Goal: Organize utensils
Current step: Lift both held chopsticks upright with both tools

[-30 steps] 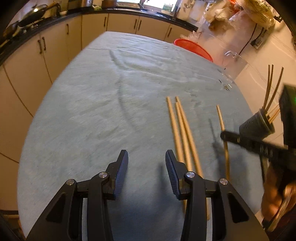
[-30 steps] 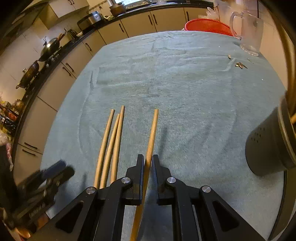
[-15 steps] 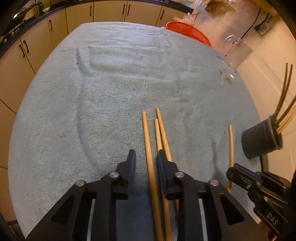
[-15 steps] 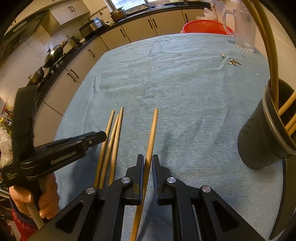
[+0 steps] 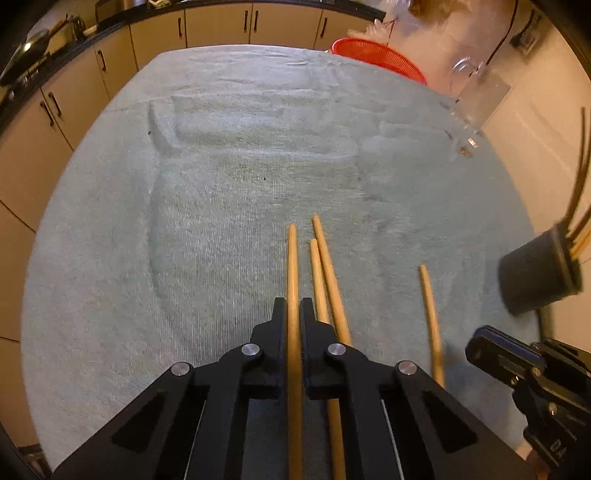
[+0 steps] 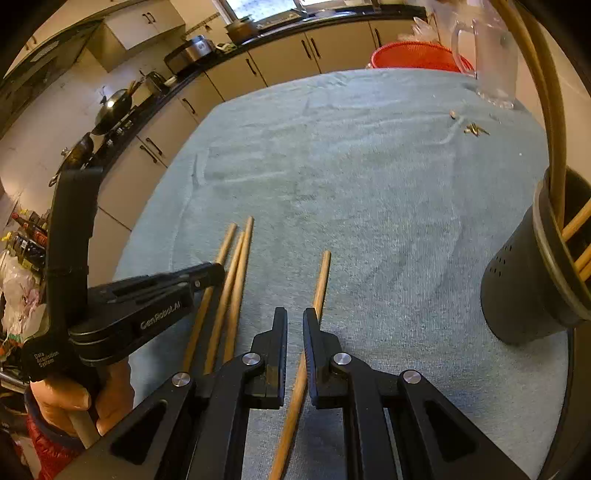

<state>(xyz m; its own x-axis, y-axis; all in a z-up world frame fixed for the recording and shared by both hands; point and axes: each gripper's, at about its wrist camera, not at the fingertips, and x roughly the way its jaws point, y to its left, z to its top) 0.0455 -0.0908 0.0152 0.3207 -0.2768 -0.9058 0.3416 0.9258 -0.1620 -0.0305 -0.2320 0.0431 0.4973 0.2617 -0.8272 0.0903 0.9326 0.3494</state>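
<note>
Several wooden chopsticks lie on the teal cloth (image 5: 221, 184). My left gripper (image 5: 293, 306) is shut on the leftmost chopstick (image 5: 292, 266), which runs straight between its jaws. Two loose chopsticks (image 5: 325, 266) lie just to its right. My right gripper (image 6: 295, 314) is shut on a separate chopstick (image 6: 321, 280), which crosses its jaws at a slant. The right wrist view also takes in the left gripper (image 6: 210, 271) over the leftmost chopstick (image 6: 227, 240). A black perforated holder (image 6: 524, 288) with several chopsticks in it stands to the right.
A red basket (image 6: 413, 55) and a clear glass pitcher (image 6: 491, 55) stand at the table's far right. Small metal bits (image 6: 474, 129) lie near the pitcher. Kitchen cupboards (image 5: 221, 26) run behind and to the left. A hand (image 6: 70, 402) holds the left gripper's handle.
My left gripper has moved right over the group of chopsticks and its jaws have closed on the leftmost one. My right gripper has kept its hold on its chopstick.
</note>
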